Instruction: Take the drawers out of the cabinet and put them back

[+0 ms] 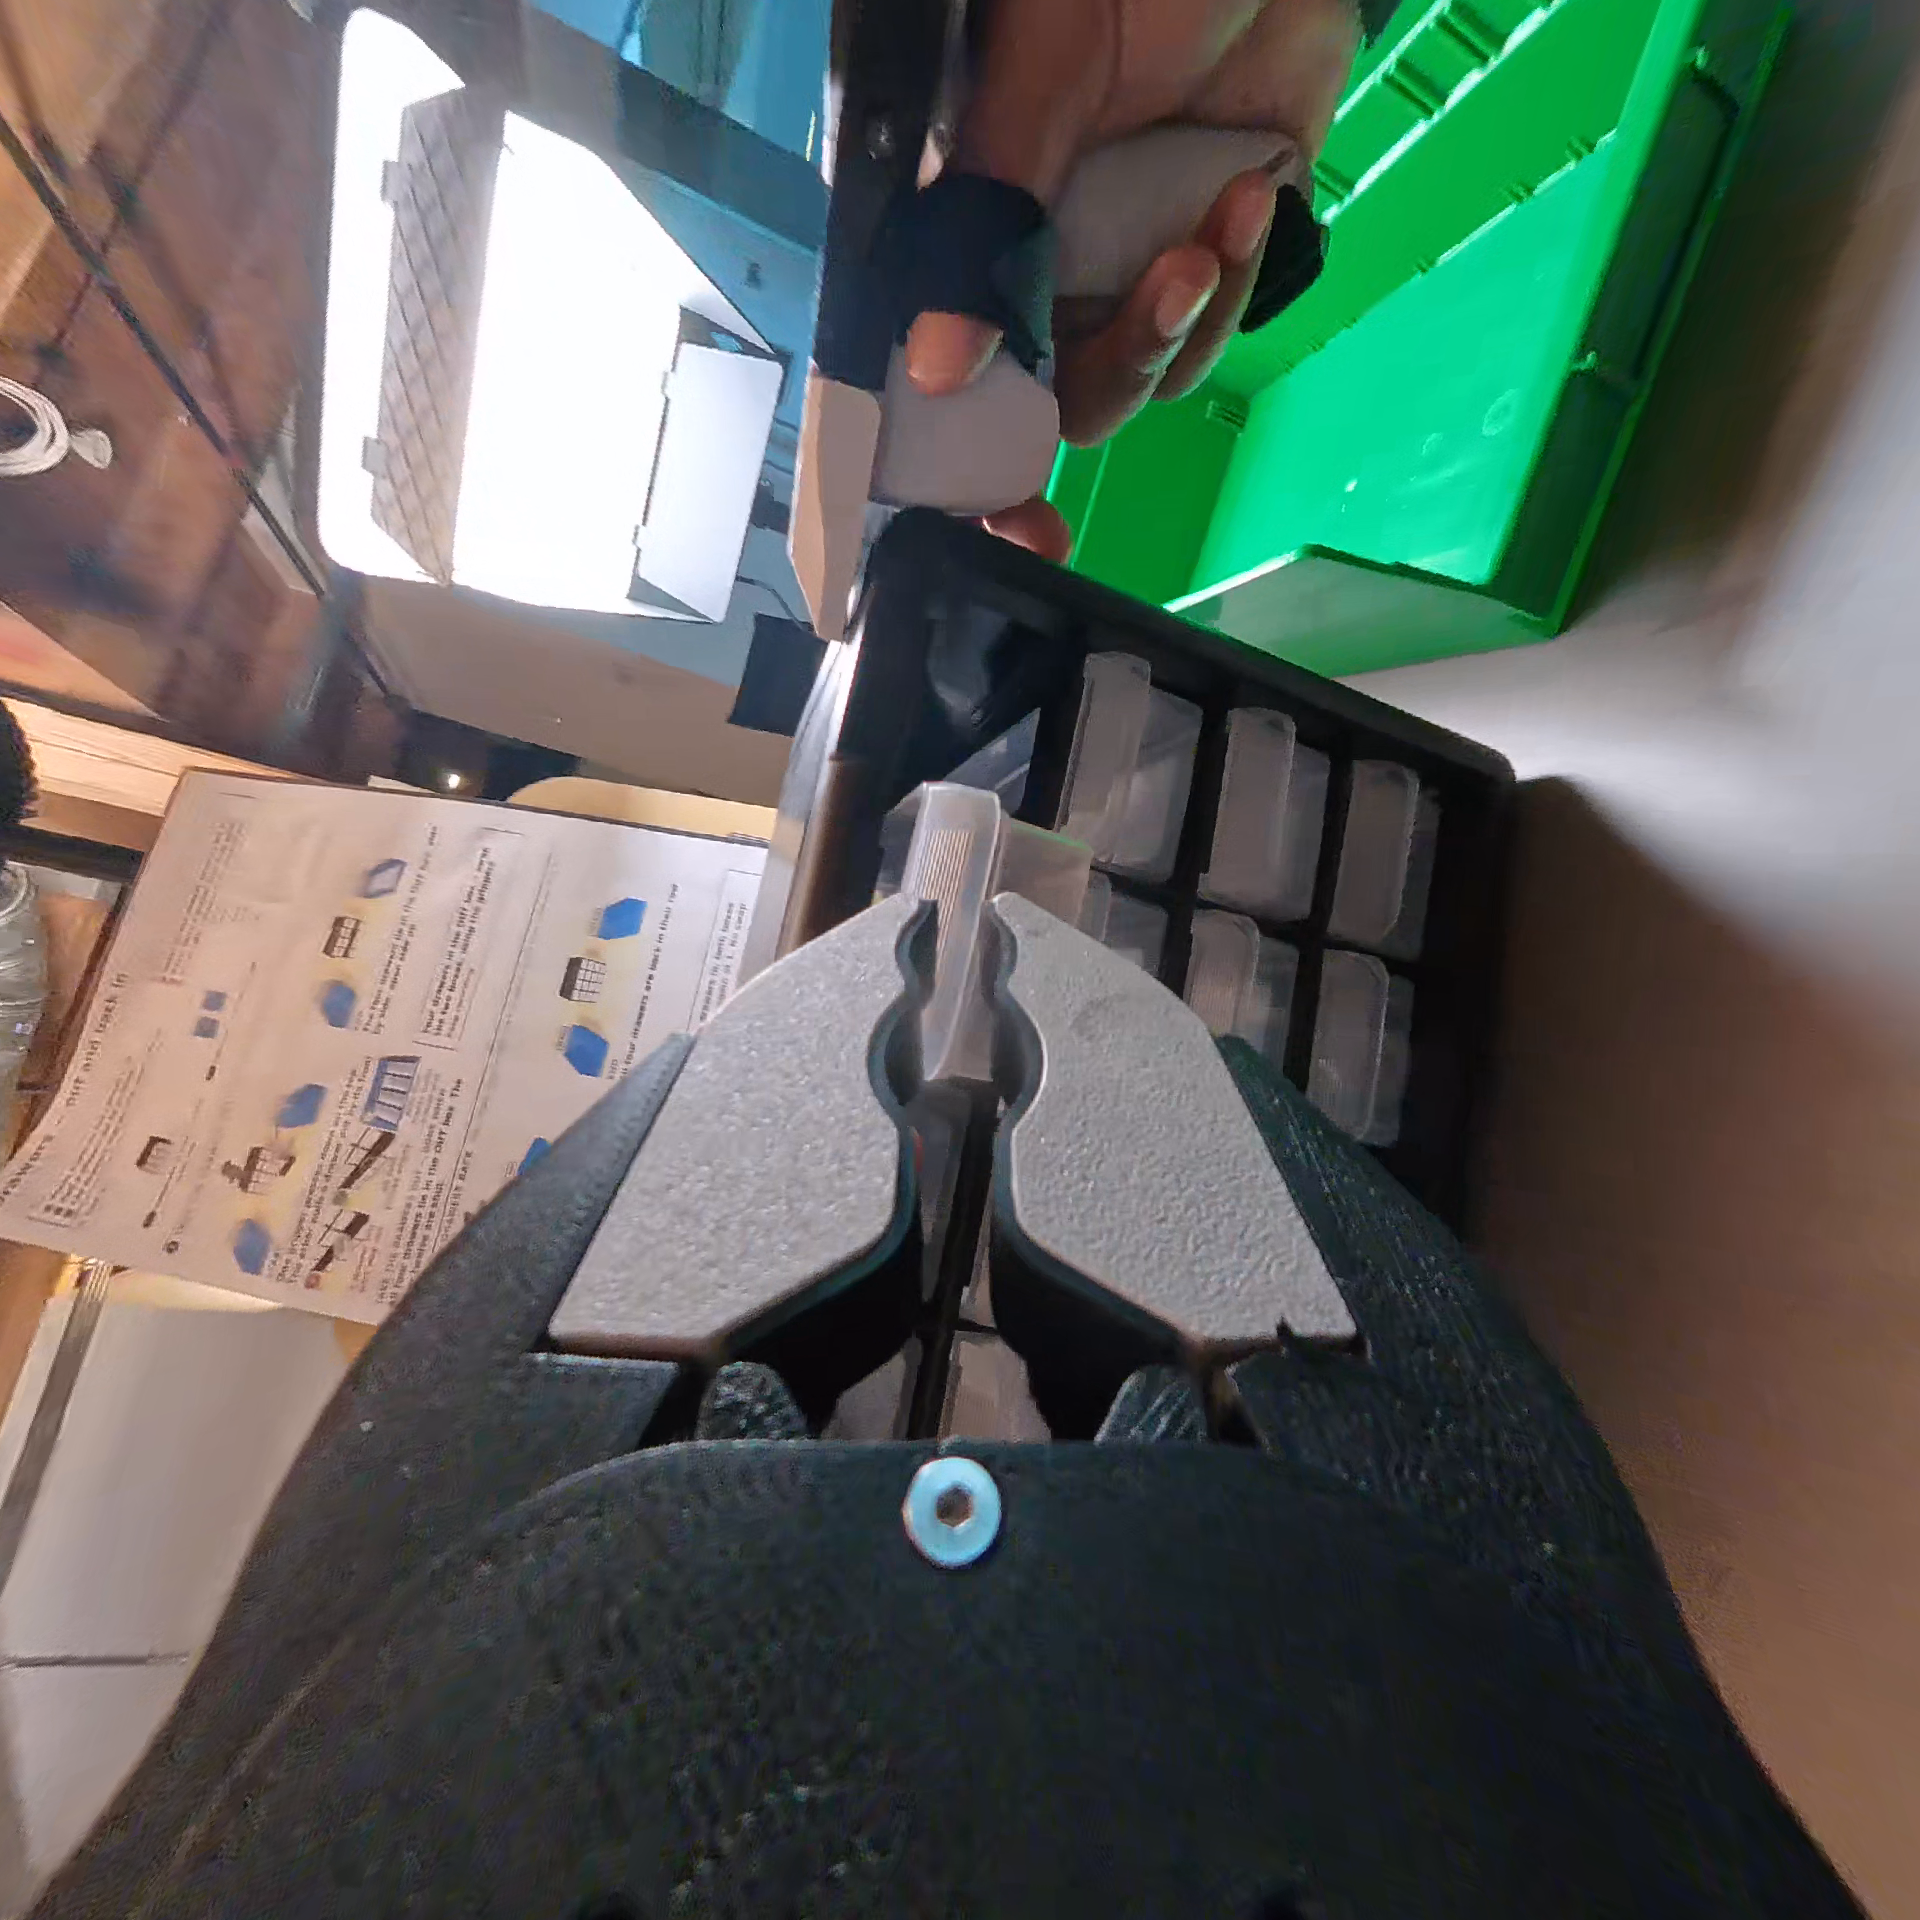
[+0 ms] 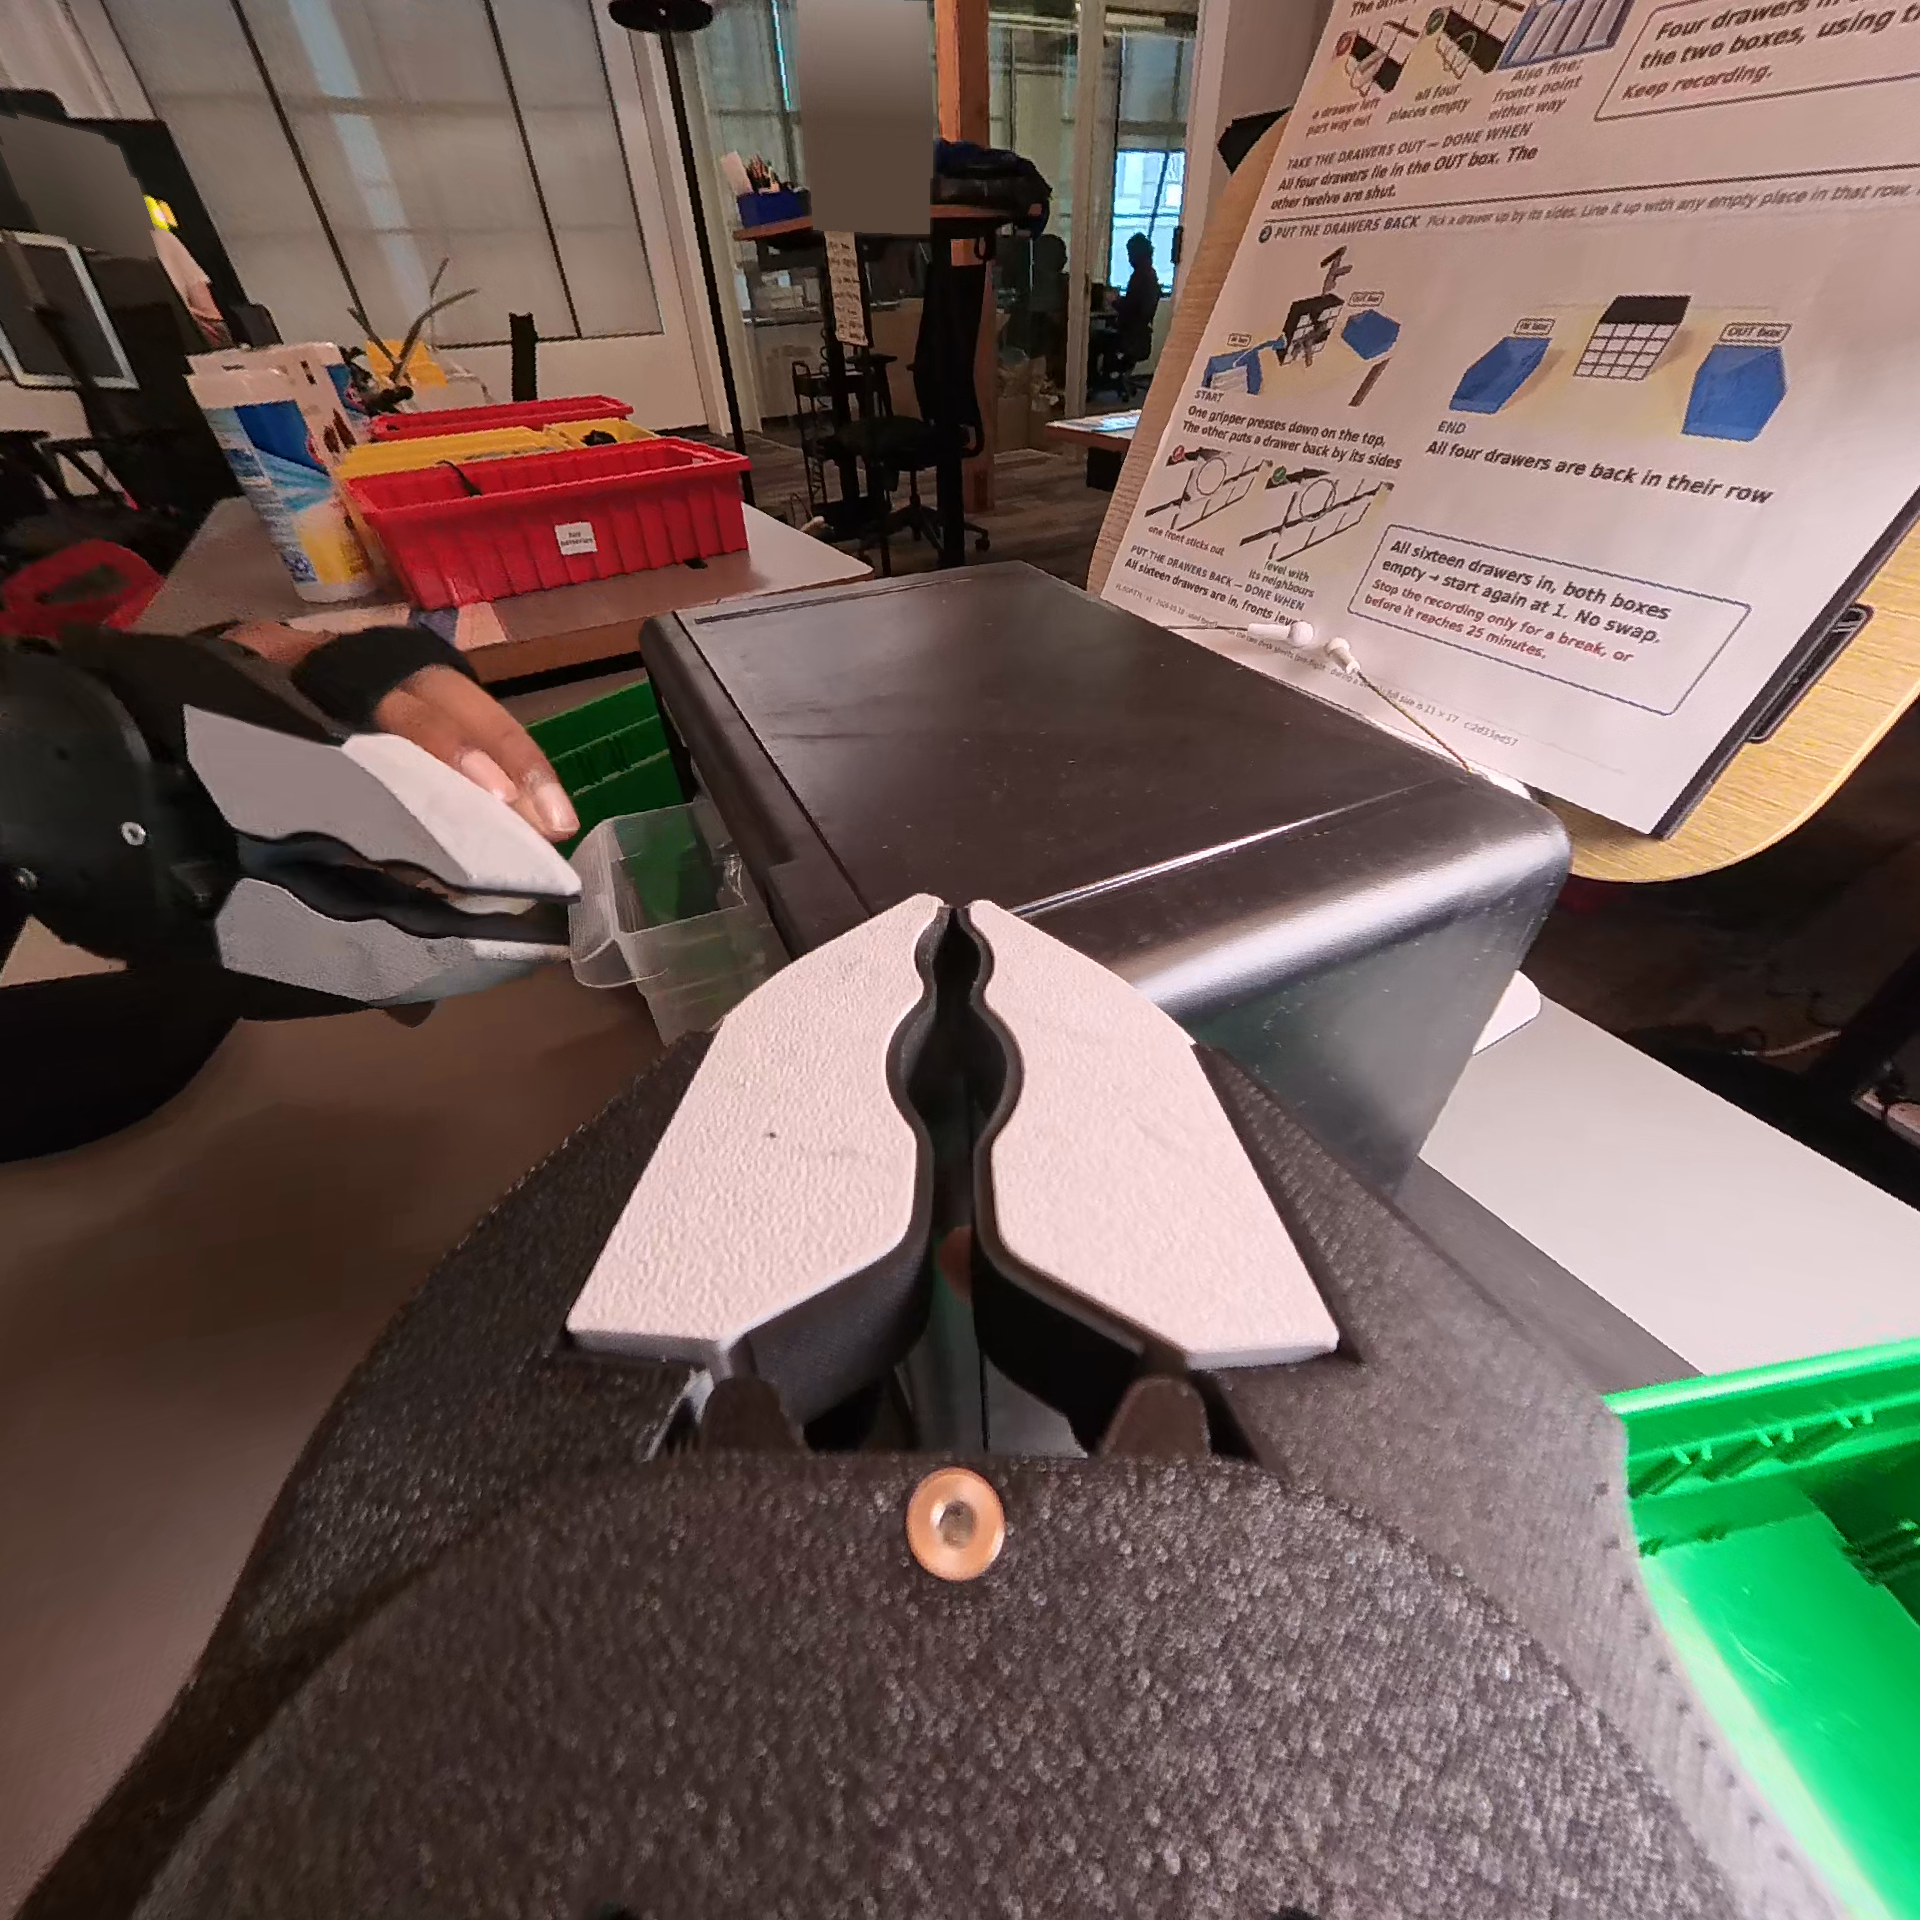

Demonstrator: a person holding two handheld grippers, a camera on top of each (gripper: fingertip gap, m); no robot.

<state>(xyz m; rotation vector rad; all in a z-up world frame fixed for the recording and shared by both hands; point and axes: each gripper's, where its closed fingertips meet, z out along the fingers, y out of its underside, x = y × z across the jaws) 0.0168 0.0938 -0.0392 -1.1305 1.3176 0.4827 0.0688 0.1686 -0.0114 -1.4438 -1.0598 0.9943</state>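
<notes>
Your tabletop (image 2: 260, 1195) carries the black cabinet (image 2: 1039, 748), with one green bin (image 1: 1455, 416) beyond it and another green bin (image 2: 1766, 1558) at the near right. An instruction sheet (image 2: 1507, 416) leans behind the cabinet. Your right claw (image 2: 957, 914) rests pinched together and empty at the cabinet's top near edge. Your left claw (image 1: 954, 925) is clamped on the handle of a clear drawer (image 2: 675, 894), which sticks partway out of the cabinet's front at the left.
</notes>
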